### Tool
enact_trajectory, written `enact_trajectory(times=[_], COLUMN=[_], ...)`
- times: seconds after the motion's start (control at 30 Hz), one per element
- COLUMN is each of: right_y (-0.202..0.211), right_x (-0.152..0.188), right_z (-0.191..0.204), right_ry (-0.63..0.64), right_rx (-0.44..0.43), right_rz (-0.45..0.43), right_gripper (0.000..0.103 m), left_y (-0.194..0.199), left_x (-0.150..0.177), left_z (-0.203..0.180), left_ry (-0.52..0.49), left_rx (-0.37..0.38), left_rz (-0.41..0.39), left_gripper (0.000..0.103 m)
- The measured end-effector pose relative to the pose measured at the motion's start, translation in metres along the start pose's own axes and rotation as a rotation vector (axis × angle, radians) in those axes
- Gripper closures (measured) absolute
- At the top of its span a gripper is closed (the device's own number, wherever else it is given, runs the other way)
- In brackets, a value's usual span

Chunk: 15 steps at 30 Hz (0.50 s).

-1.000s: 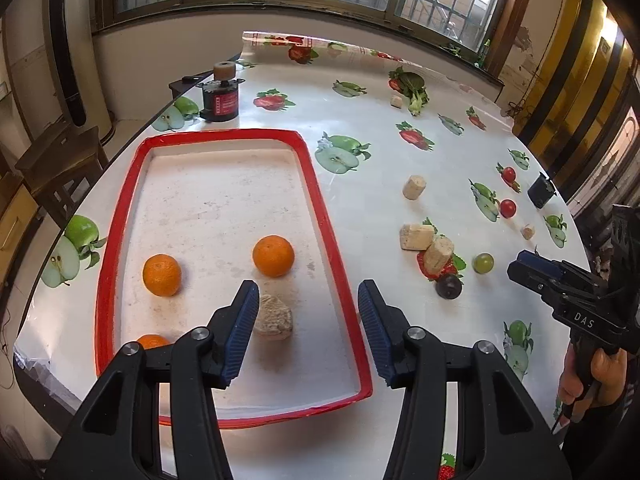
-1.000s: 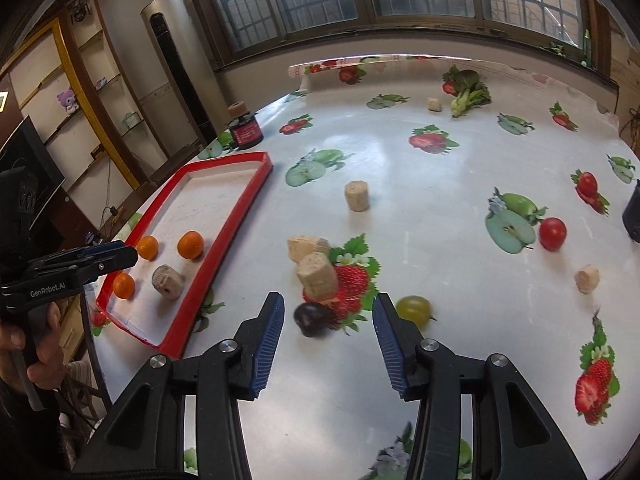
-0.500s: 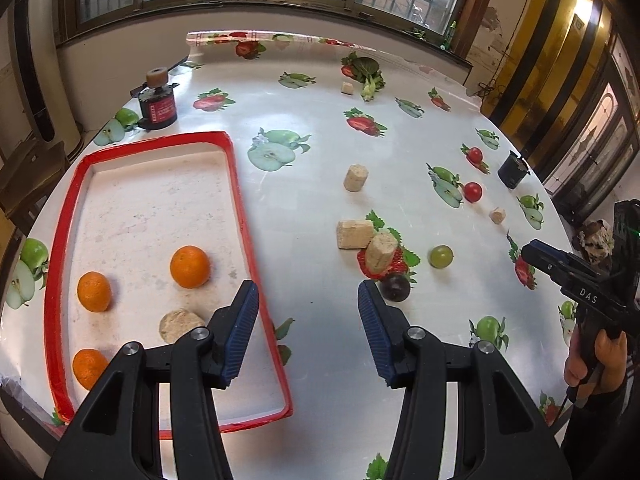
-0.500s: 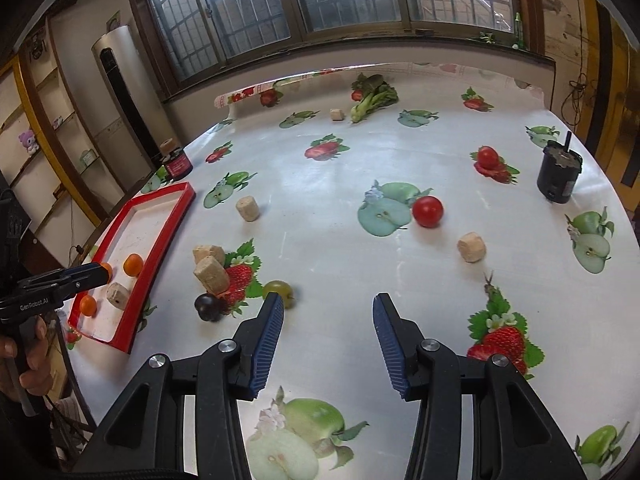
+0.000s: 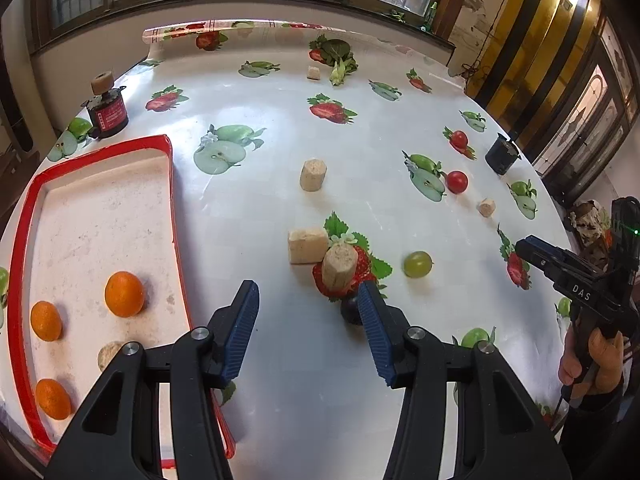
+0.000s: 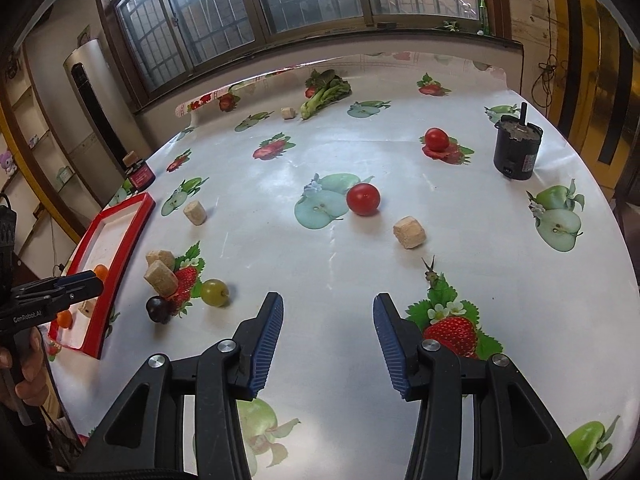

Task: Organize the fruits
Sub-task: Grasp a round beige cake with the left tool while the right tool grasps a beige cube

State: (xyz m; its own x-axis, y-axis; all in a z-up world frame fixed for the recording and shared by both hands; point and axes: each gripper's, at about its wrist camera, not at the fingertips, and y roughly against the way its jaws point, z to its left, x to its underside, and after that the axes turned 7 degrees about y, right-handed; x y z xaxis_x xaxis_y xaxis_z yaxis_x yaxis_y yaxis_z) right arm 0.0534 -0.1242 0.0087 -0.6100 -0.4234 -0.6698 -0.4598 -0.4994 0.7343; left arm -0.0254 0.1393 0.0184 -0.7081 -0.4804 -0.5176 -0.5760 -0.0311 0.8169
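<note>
A red-rimmed tray [image 5: 172, 184] at the left holds three oranges [image 5: 124, 294] and a cork piece. My left gripper [image 5: 308, 320] hangs open over the tablecloth just right of the tray, with nothing between its fingers; a dark grape [image 5: 350, 312] sits half hidden behind its right finger. A green grape [image 5: 417, 264] and a red tomato [image 5: 457, 182] lie farther right. My right gripper [image 6: 328, 336] is open and empty above bare cloth, with the green grape [image 6: 215, 293] and dark grape [image 6: 159, 309] to its left and the tomato [image 6: 363, 199] beyond.
Several cork pieces [image 5: 313, 175] lie scattered on the fruit-print cloth. A dark jar [image 5: 108, 110] stands at the back left, a black cylinder [image 6: 516, 150] at the right, leafy greens [image 6: 326, 92] at the far edge. A second tomato [image 6: 436, 139] sits near the cylinder.
Both grippers have swung to the right: the left one left the tray and now hangs beside the dark grape; the right one moved off the grapes toward the table's middle. Neither changed its opening.
</note>
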Motion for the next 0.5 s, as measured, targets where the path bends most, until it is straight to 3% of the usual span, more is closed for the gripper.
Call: enact_trajectory(times=[0.5], right_y=[-0.049], right_x=[-0.029], right_z=[-0.043], right_ry=[-0.031], right_rx=[0.098], right_rz=[0.03], right_gripper=[0.054], left_y=[-0.07], left_x=[-0.061], left_z=[-0.018], left_ry=[-0.021], left_rx=[-0.059], left_rz=[0.034], left_gripper=[0.053])
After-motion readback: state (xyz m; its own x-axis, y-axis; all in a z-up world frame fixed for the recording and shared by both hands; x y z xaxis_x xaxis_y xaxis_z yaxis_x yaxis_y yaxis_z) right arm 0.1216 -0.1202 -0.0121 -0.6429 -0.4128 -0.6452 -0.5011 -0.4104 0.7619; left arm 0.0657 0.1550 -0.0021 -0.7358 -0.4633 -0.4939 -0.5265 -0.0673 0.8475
